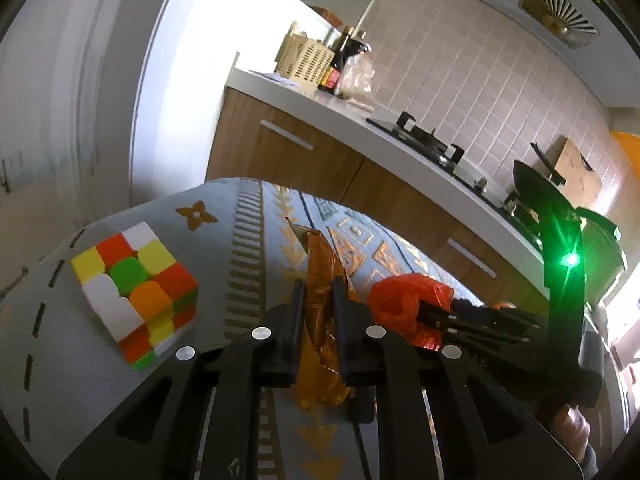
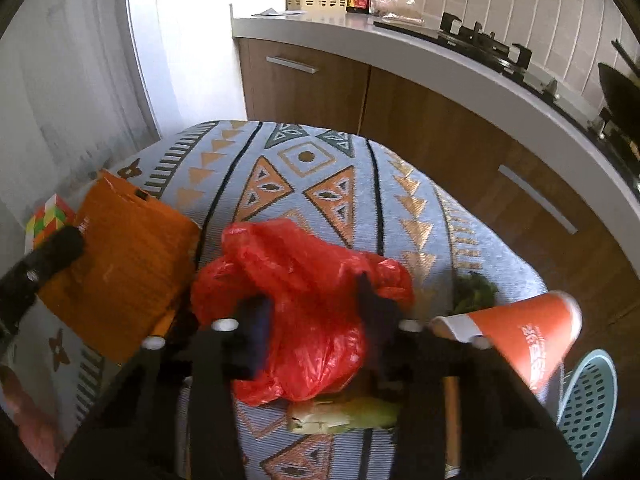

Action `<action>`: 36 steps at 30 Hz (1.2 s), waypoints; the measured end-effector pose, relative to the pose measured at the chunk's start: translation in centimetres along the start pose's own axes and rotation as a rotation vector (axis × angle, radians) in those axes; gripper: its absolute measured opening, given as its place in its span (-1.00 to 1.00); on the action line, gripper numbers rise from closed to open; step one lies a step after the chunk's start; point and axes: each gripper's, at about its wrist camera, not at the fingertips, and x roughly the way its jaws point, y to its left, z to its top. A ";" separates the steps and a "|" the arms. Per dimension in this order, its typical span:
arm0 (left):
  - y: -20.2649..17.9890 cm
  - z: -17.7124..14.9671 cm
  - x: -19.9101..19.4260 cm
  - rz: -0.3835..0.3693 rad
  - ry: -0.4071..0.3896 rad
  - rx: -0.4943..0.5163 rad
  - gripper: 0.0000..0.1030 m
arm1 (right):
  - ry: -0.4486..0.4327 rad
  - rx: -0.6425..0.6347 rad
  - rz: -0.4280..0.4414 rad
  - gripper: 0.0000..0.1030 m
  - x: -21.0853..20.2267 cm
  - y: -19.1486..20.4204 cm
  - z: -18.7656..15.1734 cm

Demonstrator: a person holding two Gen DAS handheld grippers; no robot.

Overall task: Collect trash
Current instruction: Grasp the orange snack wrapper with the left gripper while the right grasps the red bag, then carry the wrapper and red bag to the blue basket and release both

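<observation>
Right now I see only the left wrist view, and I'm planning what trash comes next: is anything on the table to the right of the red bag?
Observer: Yes. An orange paper cup lies tipped over near the right edge of the table.
Operator: Any food scraps there?
Observer: Dark green leafy scraps sit just behind the cup.
Operator: Anything hidden by the bag?
Observer: A pale green scrap pokes out from the near edge of the red plastic bag, which the right gripper has between its fingers.
</observation>
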 end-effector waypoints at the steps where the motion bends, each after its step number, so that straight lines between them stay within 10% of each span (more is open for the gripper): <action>1: 0.0 0.1 -0.1 -0.003 -0.006 0.000 -0.78 | -0.008 0.006 0.011 -0.54 -0.3 -0.1 0.0; 18: -3.8 2.3 -6.6 -0.067 -0.126 0.066 -0.80 | -0.327 0.023 0.007 -0.65 -13.5 -2.4 -0.9; 36: -18.0 -0.2 -7.0 -0.240 -0.102 0.270 -0.80 | -0.360 0.338 -0.228 -0.65 -22.1 -19.9 -10.0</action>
